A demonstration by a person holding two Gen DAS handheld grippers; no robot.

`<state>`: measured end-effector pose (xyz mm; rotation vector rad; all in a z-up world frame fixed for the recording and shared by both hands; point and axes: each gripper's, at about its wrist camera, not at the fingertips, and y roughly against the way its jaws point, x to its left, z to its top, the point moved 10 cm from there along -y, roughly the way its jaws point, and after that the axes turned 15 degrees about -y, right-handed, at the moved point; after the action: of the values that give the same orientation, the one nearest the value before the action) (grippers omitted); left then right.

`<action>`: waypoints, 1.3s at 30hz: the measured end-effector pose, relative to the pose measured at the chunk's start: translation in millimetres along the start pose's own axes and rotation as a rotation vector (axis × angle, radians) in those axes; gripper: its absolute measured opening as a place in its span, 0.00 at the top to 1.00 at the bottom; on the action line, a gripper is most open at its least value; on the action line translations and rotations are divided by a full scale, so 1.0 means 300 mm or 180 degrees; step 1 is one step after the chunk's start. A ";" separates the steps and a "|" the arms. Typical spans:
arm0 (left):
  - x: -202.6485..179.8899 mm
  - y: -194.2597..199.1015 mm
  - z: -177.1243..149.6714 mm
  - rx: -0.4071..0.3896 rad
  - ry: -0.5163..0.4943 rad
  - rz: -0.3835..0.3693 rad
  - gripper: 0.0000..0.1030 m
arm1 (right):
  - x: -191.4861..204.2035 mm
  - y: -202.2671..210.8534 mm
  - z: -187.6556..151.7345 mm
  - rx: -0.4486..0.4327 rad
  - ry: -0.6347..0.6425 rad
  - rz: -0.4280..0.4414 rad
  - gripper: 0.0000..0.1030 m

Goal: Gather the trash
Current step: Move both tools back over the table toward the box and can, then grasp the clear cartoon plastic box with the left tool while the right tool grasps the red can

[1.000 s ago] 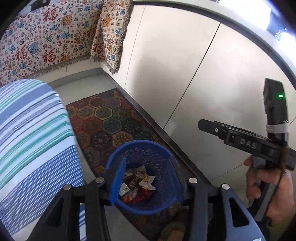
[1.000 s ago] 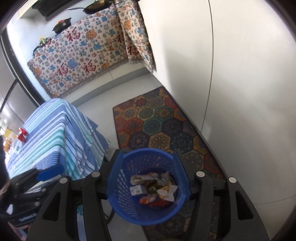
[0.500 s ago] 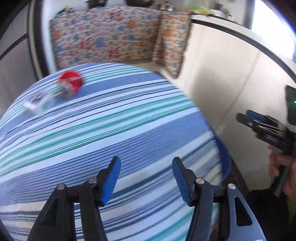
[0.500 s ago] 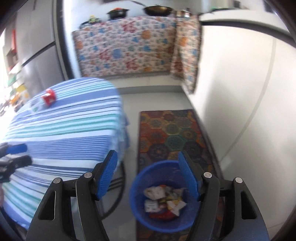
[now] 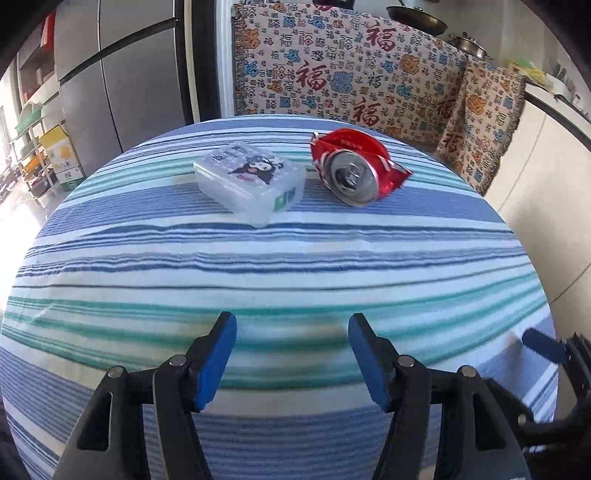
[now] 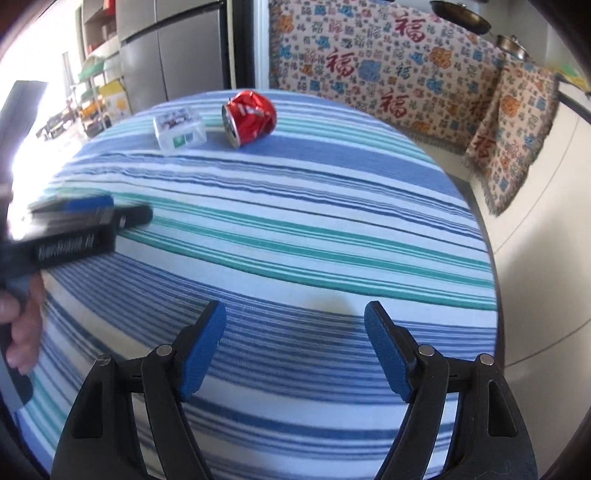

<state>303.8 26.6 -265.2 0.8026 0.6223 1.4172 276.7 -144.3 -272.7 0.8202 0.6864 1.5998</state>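
A crushed red soda can (image 5: pixel 354 170) (image 6: pixel 249 117) lies on its side at the far part of the round striped table (image 5: pixel 295 266) (image 6: pixel 280 236). Just left of it sits a clear plastic box (image 5: pixel 249 181) (image 6: pixel 179 129) with a cartoon sticker on its lid. My left gripper (image 5: pixel 291 345) hovers over the near part of the table, its jaws opening with nothing between them. My right gripper (image 6: pixel 293 336) also hangs over the near edge, jaws opening and empty. Both are well short of the can and the box. No bin shows in either view.
A patterned cloth (image 5: pixel 354 70) drapes the counter behind the table, with pans (image 5: pixel 417 14) on top. A grey fridge (image 5: pixel 122 81) stands at the back left, shelves and boxes (image 5: pixel 59 155) beyond it. A white wall (image 6: pixel 546 229) runs along the right.
Both grippers swung away from the blue bin of wrappers on the floor rug to over the striped table. Both sets of jaws spread wider. The can and box came into view.
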 end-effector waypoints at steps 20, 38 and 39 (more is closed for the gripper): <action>0.194 -0.245 0.216 0.0219 0.0766 0.0761 0.07 | -0.008 -0.018 0.017 0.0000 -0.0072 0.0164 0.08; 0.423 -0.149 0.069 0.0080 0.0325 0.0308 0.08 | -0.008 -0.018 0.014 0.0002 -0.0070 0.0143 0.08; 0.419 -0.158 0.082 0.0073 0.0269 0.0266 0.08 | -0.008 -0.018 0.014 0.0003 -0.0070 0.0144 0.08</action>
<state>361.6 149.6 -277.0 0.7978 0.6776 1.5288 283.6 -145.9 -274.8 0.8581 0.6572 1.6288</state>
